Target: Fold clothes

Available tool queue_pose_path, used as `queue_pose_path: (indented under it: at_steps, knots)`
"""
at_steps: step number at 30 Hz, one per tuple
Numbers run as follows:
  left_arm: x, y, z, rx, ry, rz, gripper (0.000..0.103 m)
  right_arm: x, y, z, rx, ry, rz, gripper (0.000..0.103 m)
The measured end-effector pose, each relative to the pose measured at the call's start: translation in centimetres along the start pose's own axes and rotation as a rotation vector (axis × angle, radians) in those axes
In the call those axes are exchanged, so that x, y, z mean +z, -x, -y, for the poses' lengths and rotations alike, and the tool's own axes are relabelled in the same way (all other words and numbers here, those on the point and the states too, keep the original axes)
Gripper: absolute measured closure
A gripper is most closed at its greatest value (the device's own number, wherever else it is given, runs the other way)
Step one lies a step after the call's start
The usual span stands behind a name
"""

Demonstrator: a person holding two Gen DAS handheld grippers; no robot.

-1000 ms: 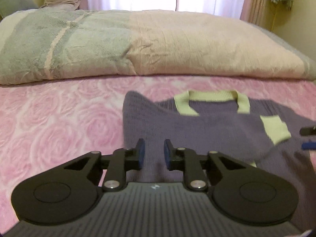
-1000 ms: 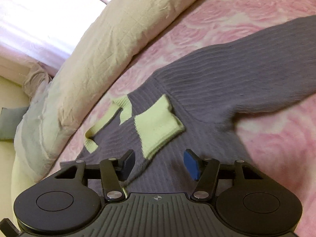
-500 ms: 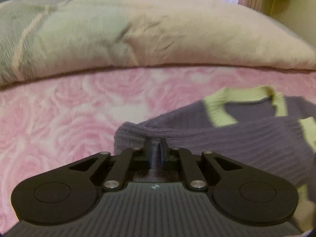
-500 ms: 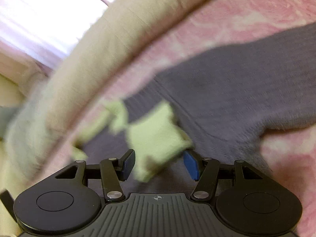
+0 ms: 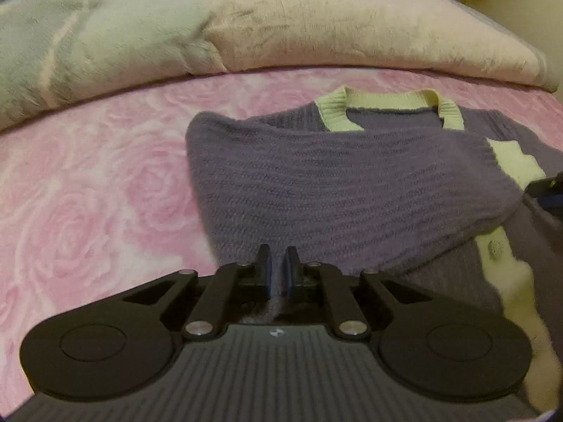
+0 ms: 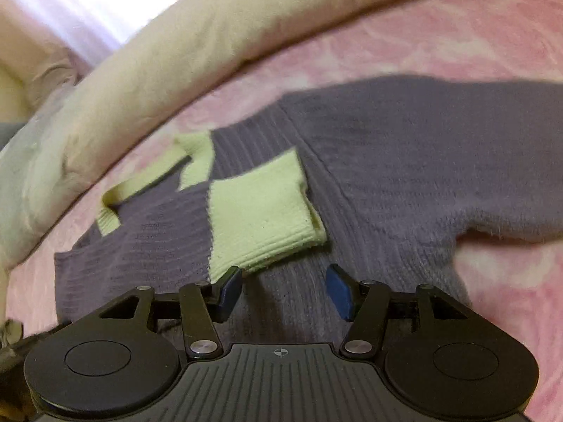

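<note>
Since the earlier frame the left gripper [image 5: 277, 270] has dropped onto the sweater [image 5: 334, 190] and its jaws have just been closing — they now pinch a tuft of purple knit at the folded left edge, approx. 6 o'clock in the left wrist view. That looks like the grab for the next fold; one sleeve already lies across the chest, its green cuff [image 6: 260, 214] at 12 o'clock from the right gripper [image 6: 284, 290]. The right gripper has eased nearer the cuff, jaws about half open, nothing between them (pads hover over the knit, w/o visible contact). Both grippers point steeply down at the bed [image 5: 88, 193]. The sweater lies flat on the pink rose cover, collar [image 5: 387, 107] toward the pillow [image 5: 281, 24] at 12 o'clock; the other sleeve [image 6: 457, 133] is spread out toward 2 o'clock in the right view — not yet folded.
</note>
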State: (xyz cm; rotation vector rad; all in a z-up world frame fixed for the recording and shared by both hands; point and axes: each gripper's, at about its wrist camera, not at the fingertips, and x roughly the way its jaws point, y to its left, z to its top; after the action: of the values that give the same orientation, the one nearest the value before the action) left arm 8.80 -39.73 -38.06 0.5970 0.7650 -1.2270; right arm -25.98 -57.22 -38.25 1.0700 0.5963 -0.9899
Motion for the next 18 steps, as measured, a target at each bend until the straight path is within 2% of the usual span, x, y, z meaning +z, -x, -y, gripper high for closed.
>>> queue_pose_path:
  at_steps: [2,4,9,12,15,18]
  knots:
    - [0.2,0.9,0.2,0.020,0.064,-0.005,0.094,0.2,1.3,0.8,0.022,-0.030,-0.004,0.045]
    - [0.5,2.2,0.1,0.000,0.159,-0.005,0.094,0.3,2.9,2.8,0.035,-0.092,0.010,0.045]
    - [0.4,5.1,0.4,-0.059,0.364,-0.005,0.094,-0.4,8.6,12.6,0.017,-0.378,0.126,0.045]
    - [0.0,6.7,0.9,-0.094,0.470,-0.004,0.094,-1.3,11.8,20.0,-0.025,-0.588,0.236,0.045]
    - [-0.5,7.3,2.0,-0.111,0.543,-0.005,0.093,-1.8,13.9,25.6,-0.034,-0.746,0.329,0.045]
    - [-0.8,7.5,3.1,-0.113,0.582,-0.015,0.093,-1.3,14.8,28.8,-0.011,-0.801,0.394,0.045]
